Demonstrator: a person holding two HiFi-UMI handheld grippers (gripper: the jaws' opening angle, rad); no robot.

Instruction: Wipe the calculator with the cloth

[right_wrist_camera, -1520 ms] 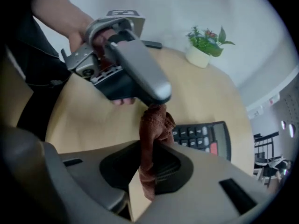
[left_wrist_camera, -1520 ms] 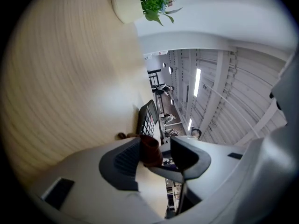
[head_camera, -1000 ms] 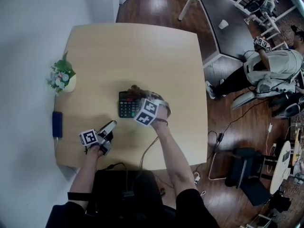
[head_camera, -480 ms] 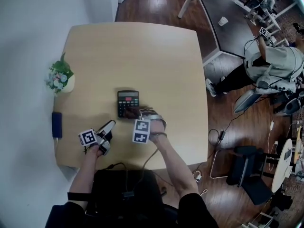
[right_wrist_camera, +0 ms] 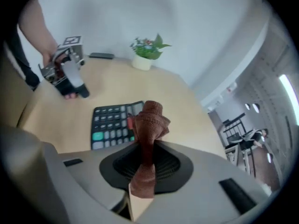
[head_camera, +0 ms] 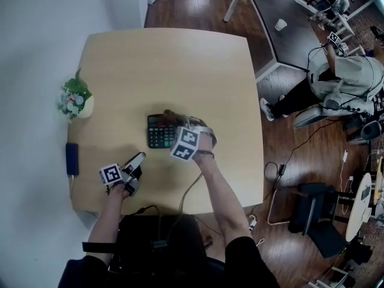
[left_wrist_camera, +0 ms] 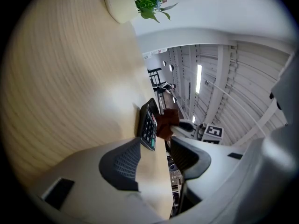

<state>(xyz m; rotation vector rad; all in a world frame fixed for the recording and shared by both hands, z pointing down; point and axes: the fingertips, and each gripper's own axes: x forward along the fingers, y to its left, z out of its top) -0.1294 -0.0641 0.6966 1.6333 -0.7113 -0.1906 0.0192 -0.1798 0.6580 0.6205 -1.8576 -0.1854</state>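
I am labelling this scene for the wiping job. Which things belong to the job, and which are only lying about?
Job: calculator; brown cloth; right gripper, shut on it.
Lying about: flower pot; dark flat device; left gripper, open and empty.

Wooden table (head_camera: 174, 71), potted plant (head_camera: 76, 99) at its left edge, dark device (head_camera: 72, 158), perhaps a phone

The bunched fabric cloth (right_wrist_camera: 149, 119) is rust-brown, the flat plastic calculator (right_wrist_camera: 110, 125) black with grey, green and red keys, the wooden table (head_camera: 180, 71) pale beige.
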